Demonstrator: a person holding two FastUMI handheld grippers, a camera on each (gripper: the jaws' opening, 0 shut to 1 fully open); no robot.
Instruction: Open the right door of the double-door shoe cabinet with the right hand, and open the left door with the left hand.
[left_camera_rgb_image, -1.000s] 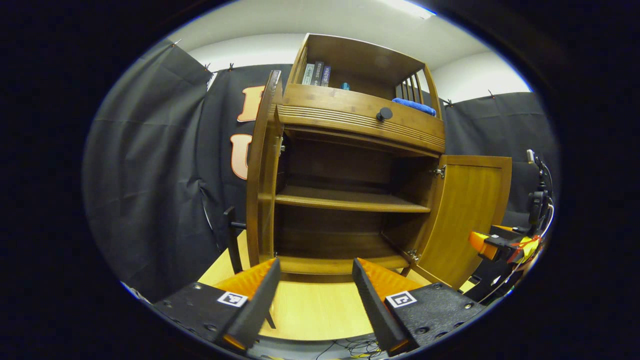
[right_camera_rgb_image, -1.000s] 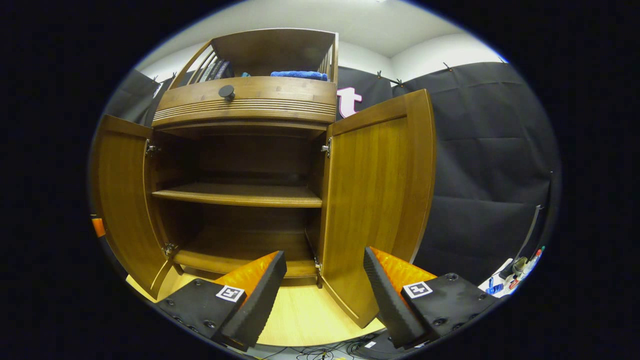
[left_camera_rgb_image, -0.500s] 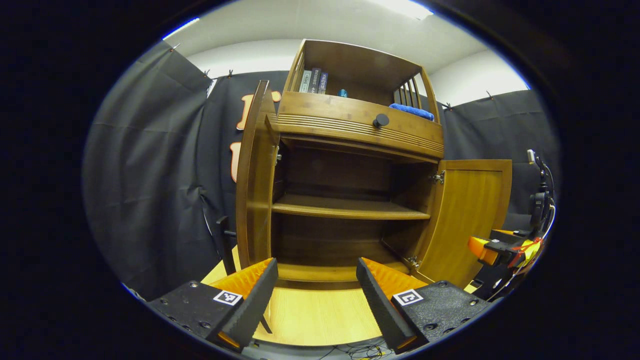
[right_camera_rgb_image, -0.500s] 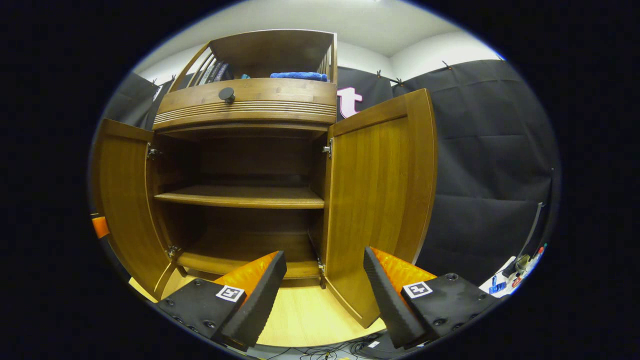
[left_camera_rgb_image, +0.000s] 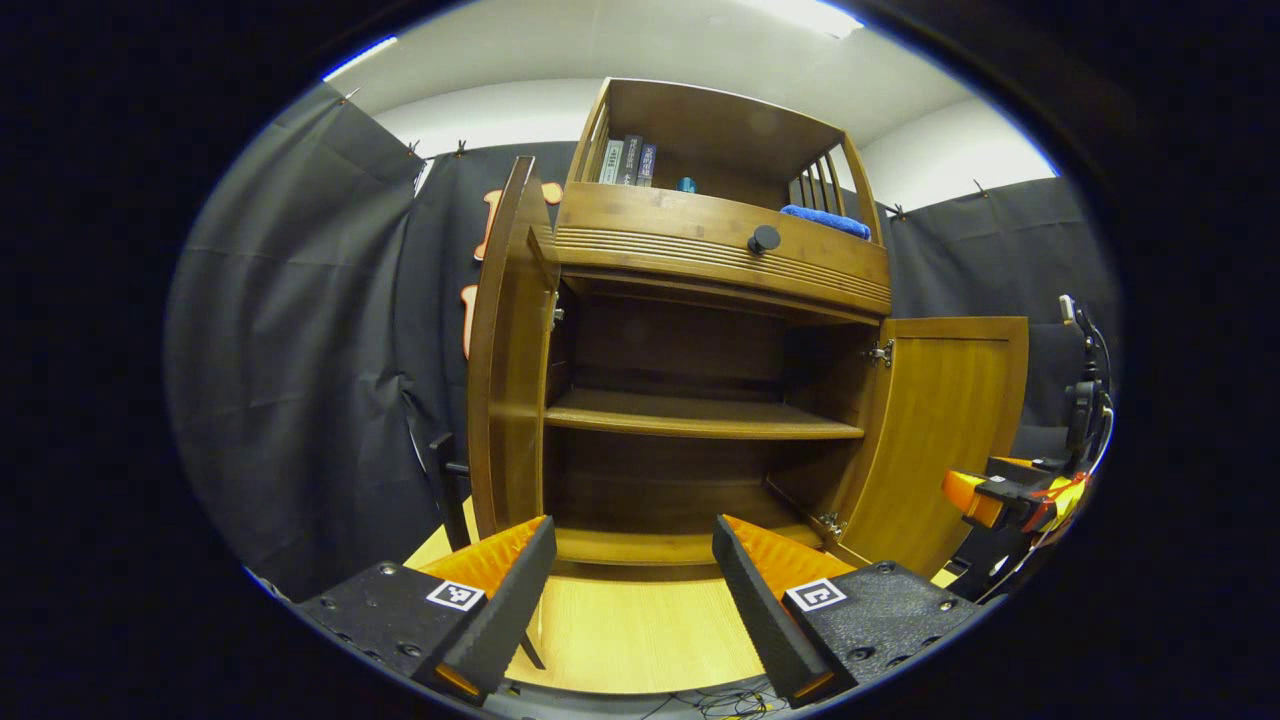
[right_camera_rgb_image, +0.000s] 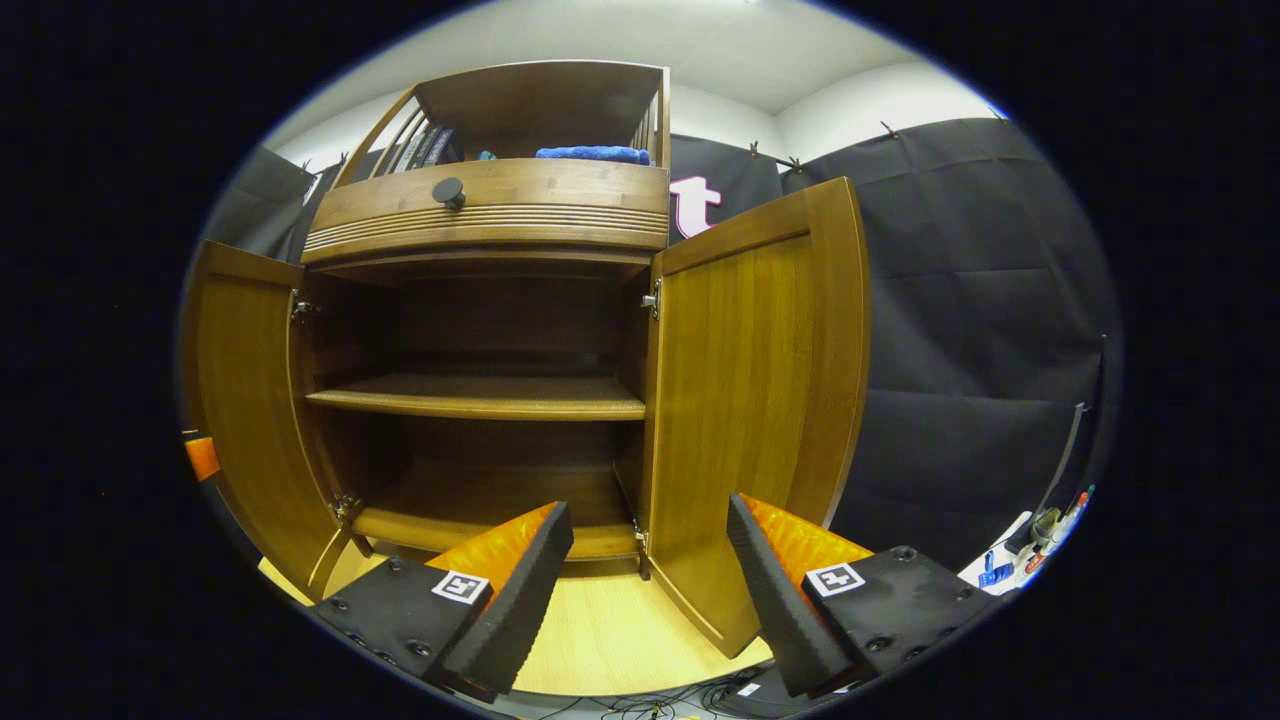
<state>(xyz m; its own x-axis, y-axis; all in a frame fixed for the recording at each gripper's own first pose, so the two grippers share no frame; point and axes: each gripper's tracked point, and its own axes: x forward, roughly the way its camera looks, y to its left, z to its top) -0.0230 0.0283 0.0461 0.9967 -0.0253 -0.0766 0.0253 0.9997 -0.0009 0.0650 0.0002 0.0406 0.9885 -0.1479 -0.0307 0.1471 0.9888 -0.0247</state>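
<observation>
A: Where does the shoe cabinet (right_camera_rgb_image: 490, 330) stand?

B: On the pale wood floor (right_camera_rgb_image: 600, 640), straight ahead of both cameras, against the black cloth wall. Its right door (right_camera_rgb_image: 750, 400) is swung wide, inner face showing, hinged at the cabinet's right side. In the left gripper view the left door (left_camera_rgb_image: 505, 350) is open too, seen almost edge-on.

A: So both doors are off the frame?

B: Yes. I judge the task done or nearly so; the shelf (right_camera_rgb_image: 480, 395) inside is bare and fully exposed.

A: And the grippers?

B: The right gripper (right_camera_rgb_image: 650, 580) is spread wide with nothing between its fingers, low and near, short of the right door. The left gripper (left_camera_rgb_image: 635, 590) is likewise spread and empty, clear of the left door.

A: How would those doors handle?

B: Stiff flat wooden panels on metal hinges (right_camera_rgb_image: 650, 298); probably light to swing, hard and fairly smooth. No handle is visible on these inner faces. The free vertical edge, far from the hinge, looks like the best place to pinch, since it gives the most leverage.

A: Anything else around?

B: A drawer with a dark knob (right_camera_rgb_image: 448, 191) above the doors, a blue cloth (right_camera_rgb_image: 592, 153) and some books (left_camera_rgb_image: 627, 160) on top.
</observation>
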